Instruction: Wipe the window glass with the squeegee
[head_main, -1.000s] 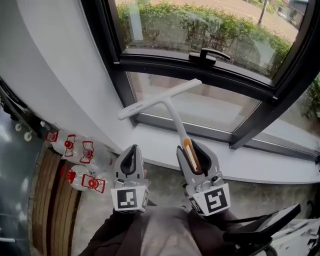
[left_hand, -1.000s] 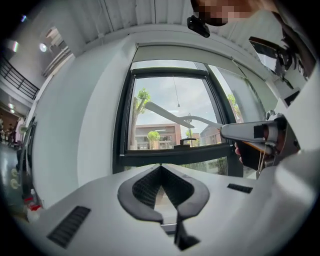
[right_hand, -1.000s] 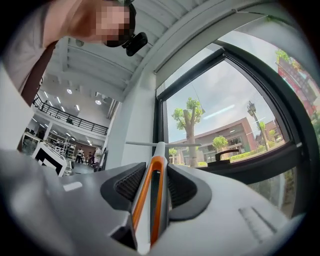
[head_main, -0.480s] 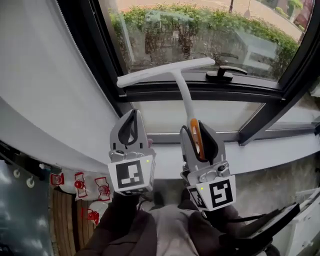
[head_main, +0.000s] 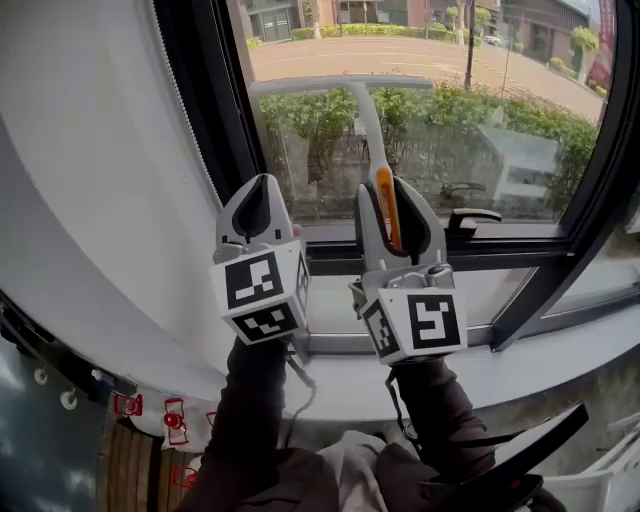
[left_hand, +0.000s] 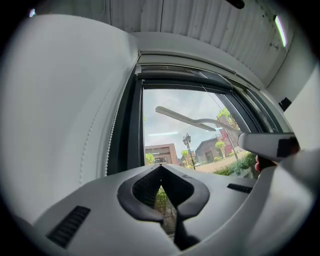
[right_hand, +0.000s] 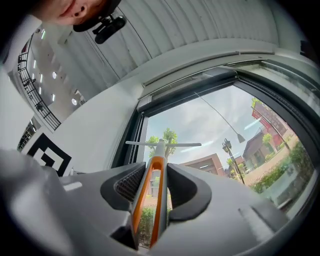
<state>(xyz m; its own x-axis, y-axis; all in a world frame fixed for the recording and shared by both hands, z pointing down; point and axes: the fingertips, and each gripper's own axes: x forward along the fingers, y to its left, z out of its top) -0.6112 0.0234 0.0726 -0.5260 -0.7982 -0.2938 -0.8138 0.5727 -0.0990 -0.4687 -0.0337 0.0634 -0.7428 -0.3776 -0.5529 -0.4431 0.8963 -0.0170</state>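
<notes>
Clearly, right gripper (head_main: 390, 195) clamps the squeegee (head_main: 367, 125) (blade (head_main: 320, 84) faint against glass (head_main: 520, 70)).

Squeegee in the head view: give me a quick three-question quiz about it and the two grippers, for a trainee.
1. True or false: the left gripper holds the squeegee.
2. Pick one. The squeegee's blade is: A, below both grippers; B, above both grippers, in front of the window glass; C, between the left gripper's jaws.
3. Fill in: the stripe on the handle gripped by the right gripper is ____.

Key: 1 false; 2 B; 3 orange.
</notes>
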